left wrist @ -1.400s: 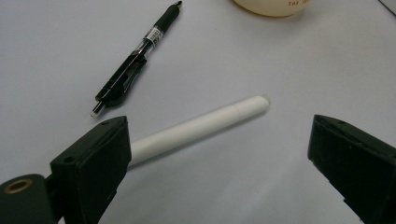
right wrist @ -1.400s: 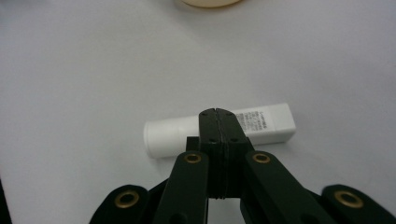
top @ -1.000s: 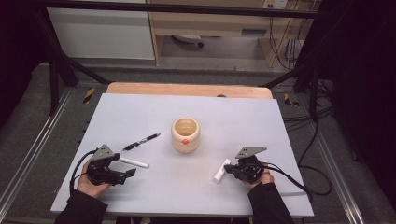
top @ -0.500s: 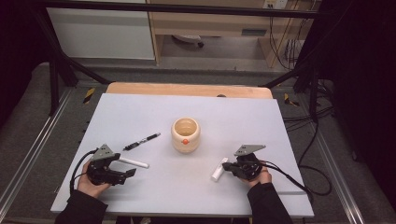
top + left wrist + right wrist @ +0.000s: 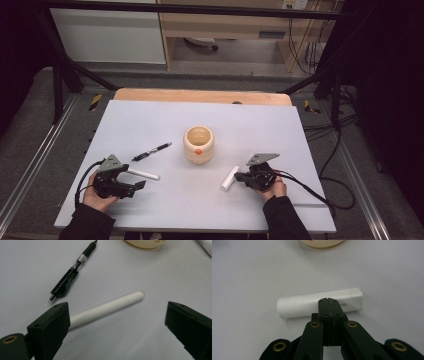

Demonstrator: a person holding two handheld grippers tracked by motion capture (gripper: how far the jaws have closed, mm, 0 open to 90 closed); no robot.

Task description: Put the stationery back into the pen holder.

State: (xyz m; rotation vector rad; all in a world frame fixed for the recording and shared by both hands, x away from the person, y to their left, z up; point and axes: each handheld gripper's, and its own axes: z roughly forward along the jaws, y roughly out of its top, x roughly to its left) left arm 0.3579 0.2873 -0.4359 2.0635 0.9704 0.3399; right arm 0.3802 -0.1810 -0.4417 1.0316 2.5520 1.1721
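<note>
Left gripper (image 5: 134,186) jaws wide, white pen (image 5: 107,308) beside left jaw. Right gripper (image 5: 328,301) jaws together, empty, tips over white tube (image 5: 297,305).

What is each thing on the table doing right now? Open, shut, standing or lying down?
Left gripper: open, jaws wide apart.
Right gripper: shut, nothing between the jaws.
White pen: lying flat.
White tube: lying flat, just beyond the shut tips.
Black pen: lying flat.
Cream cup: upright, mouth open.
</note>
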